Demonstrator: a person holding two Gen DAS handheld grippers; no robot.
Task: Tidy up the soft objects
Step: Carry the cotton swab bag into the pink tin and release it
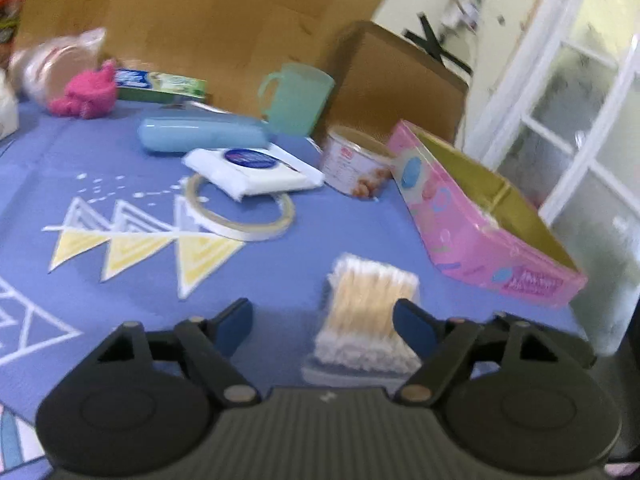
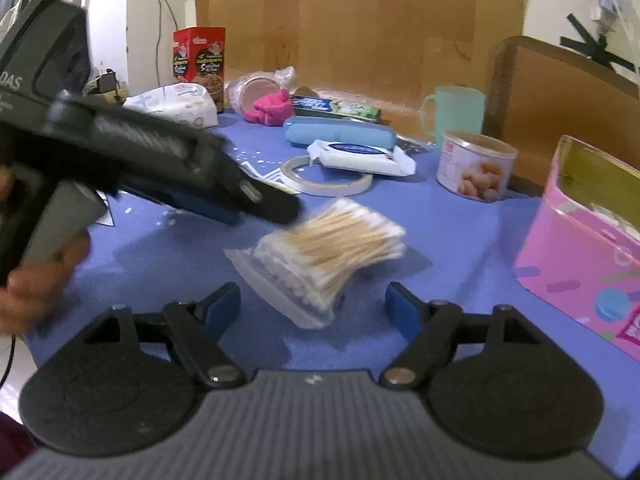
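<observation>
Two grippers face one target: the pack of cotton swabs point(image 2: 332, 250) lying on the blue cloth point(image 1: 280, 276), near the table's front edge and just left of the open pink box point(image 1: 480, 236). You look to be at the pick-up step, and the box seems the likely place for soft things, though that is a guess.

Your left gripper point(image 1: 324, 320) has its jaws parted with the pack partly between them; its right pad sits at the pack's edge, but blur hides whether it presses. Your right gripper point(image 2: 314, 306) stands open, the pack just beyond its tips and nothing gripped.

Next you need to centre one pair of jaws across the bundle's middle and close gently, since the wrapper looks slippery.

Writing is mostly smeared: the left gripper's body shows letters ending "DAS"; the tin point(image 2: 474, 170), toothpaste box point(image 2: 336, 109) and wipes pack point(image 2: 362, 156) carry labels too blurred to read.
</observation>
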